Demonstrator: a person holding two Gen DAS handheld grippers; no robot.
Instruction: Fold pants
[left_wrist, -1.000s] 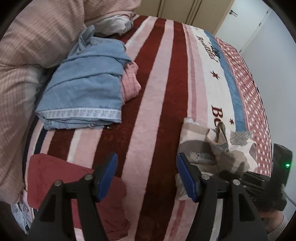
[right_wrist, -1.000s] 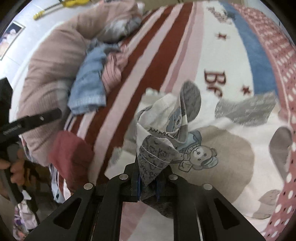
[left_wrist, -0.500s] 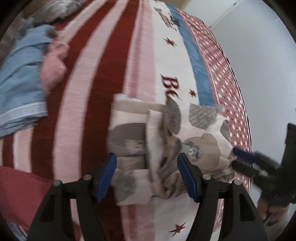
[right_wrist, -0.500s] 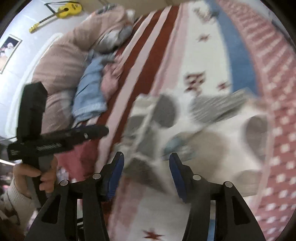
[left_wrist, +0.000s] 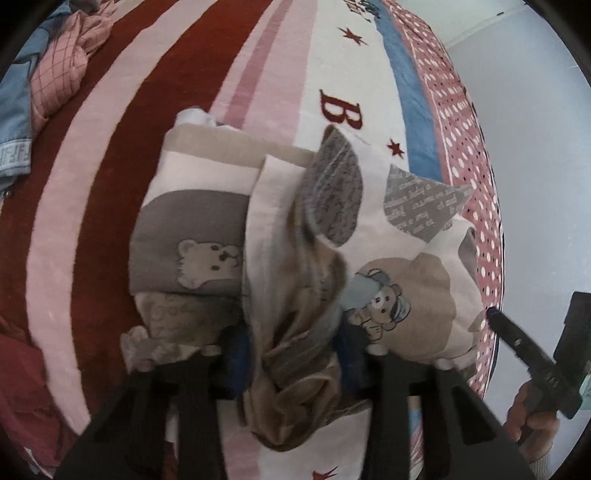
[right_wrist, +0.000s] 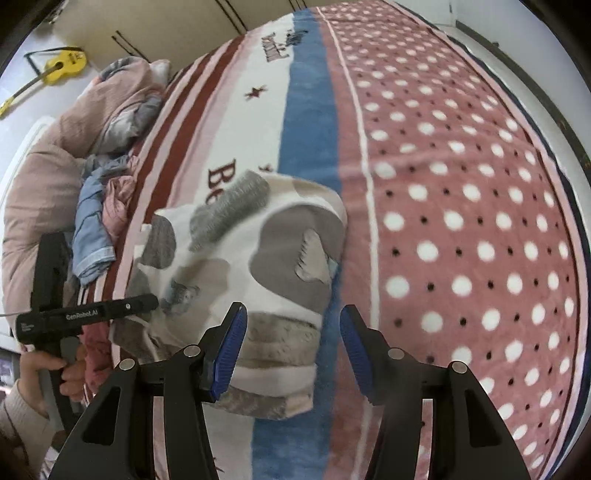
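The pants (left_wrist: 207, 236), a cream pair printed with brown and grey patches and small bears, lay partly folded on the bed, over the white lettered band of the blanket (left_wrist: 122, 122) and reaching toward its blue stripe. Two bear prints showed in the left wrist view: one on the flat left panel, one in a blue cap on the right panel. Between those panels a ridge of cloth stood up in bunched folds.

The left gripper (left_wrist: 291, 354) pointed steeply down at that ridge. Its jaws had just been closing, and the bunched cloth sat between them with the two blue pads pressed in on either side, so it was clamped on the pants. The right gripper (right_wrist: 291, 347) hovered over the near right edge of the pants with its jaws apart and nothing between the two blue pads (right_wrist: 231, 350); the cloth edge and the blue stripe showed through the gap.

No container was in view; everything lay loose on the blanket. Further out, near the head of the bed, one blue garment (right_wrist: 90, 229) and one pink checked garment (left_wrist: 62, 70) lay crumpled together beside a pinkish duvet (right_wrist: 44, 184). One dark red garment (left_wrist: 22, 391) lay at the near left edge. One yellow guitar (right_wrist: 61, 66) hung on the wall. A hand (right_wrist: 55, 369) held the left gripper's black handle, and another hand (left_wrist: 532, 417) held the right gripper's.
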